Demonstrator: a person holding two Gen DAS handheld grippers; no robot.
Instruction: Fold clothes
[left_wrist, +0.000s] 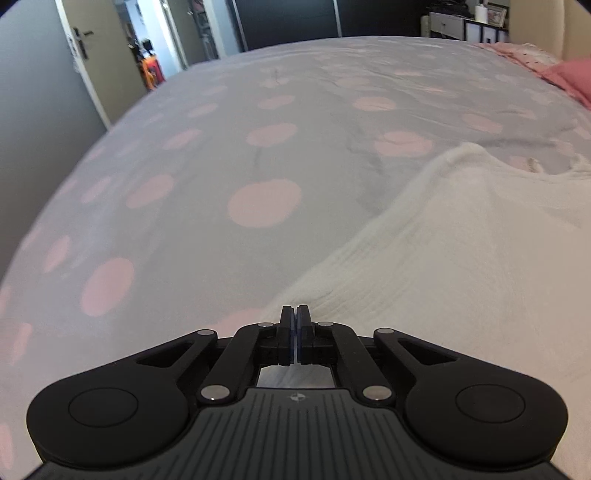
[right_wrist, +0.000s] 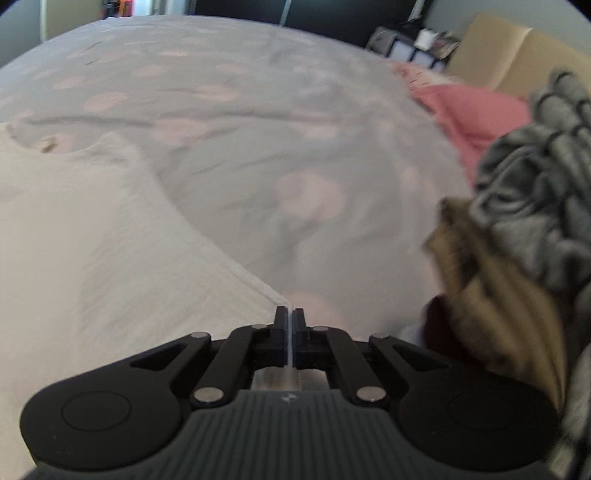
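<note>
The left gripper (left_wrist: 296, 309) pointed forward and low, its two black fingers (left_wrist: 286, 319) pressed together with only a thin slit between them. The right gripper (right_wrist: 290, 312) was held the same way, level and forward, its fingers (right_wrist: 280, 317) likewise closed tight side by side.

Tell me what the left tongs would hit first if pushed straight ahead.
Probably the white garment: the left tongs, jaws closed, sit right at its near corner. Beyond lies only the dotted bedspread. Depth is hard to judge here.
</note>
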